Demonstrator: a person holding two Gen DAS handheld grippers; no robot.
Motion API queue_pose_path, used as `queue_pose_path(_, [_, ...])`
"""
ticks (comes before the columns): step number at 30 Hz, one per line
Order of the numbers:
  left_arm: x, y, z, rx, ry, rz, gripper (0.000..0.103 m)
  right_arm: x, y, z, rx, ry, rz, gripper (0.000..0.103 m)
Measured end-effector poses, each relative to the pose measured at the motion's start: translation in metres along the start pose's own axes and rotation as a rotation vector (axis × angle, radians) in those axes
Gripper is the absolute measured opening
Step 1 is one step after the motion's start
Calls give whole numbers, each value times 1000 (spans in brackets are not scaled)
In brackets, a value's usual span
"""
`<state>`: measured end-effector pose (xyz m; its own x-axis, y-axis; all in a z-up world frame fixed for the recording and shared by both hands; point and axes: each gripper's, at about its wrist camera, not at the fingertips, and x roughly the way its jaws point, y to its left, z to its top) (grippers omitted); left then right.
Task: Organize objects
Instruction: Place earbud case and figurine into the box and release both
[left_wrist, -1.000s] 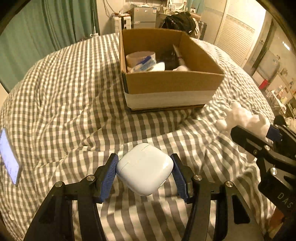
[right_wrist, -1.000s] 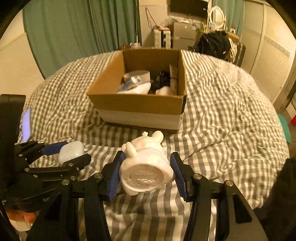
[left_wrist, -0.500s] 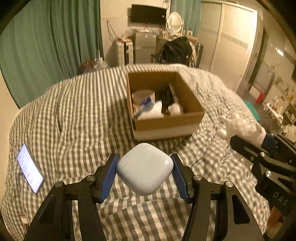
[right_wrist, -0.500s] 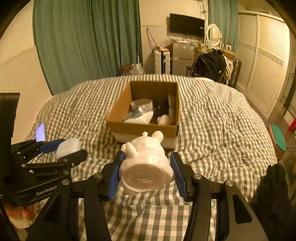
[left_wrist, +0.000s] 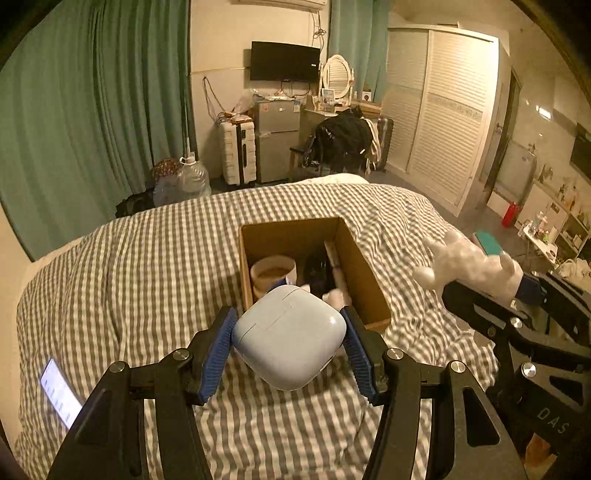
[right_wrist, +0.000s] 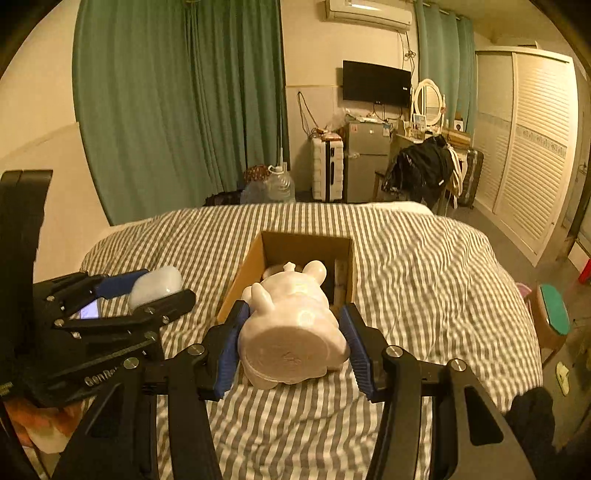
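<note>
My left gripper (left_wrist: 290, 345) is shut on a white earbud case (left_wrist: 288, 338), held high above the checked bed. In the right wrist view the same case (right_wrist: 155, 286) shows at the left between the left gripper's fingers. My right gripper (right_wrist: 291, 349) is shut on a white animal figurine (right_wrist: 291, 332), base toward the camera; that figurine (left_wrist: 469, 262) also appears at the right of the left wrist view. An open cardboard box (left_wrist: 369, 288) sits on the bed ahead and below both grippers, holding a white tub (left_wrist: 273, 271) and dark items. The box (right_wrist: 240, 284) is partly hidden by the figurine.
A lit phone (left_wrist: 61, 397) lies on the checked bedspread (left_wrist: 147, 266) at the left. Beyond the bed stand green curtains (left_wrist: 92, 110), a small fridge (left_wrist: 277, 140), a chair with dark clothes (left_wrist: 343, 144) and a louvred wardrobe (left_wrist: 447, 110). A stool (right_wrist: 554, 314) stands right of the bed.
Both grippers have risen and tilted up with their objects still held. The box now looks smaller and lower, and much more of the room shows.
</note>
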<state>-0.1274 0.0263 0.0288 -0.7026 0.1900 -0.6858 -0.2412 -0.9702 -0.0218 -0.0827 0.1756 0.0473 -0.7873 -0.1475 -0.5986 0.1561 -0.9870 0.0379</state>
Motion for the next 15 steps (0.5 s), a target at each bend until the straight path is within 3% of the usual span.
queue_pose_path(6, [40, 2, 22, -1, 29, -7, 59, 32, -9, 32, 16, 3, 13, 51])
queue_pose_path(15, [119, 13, 35, -36, 92, -49, 59, 116, -24, 61, 30, 71, 42, 51])
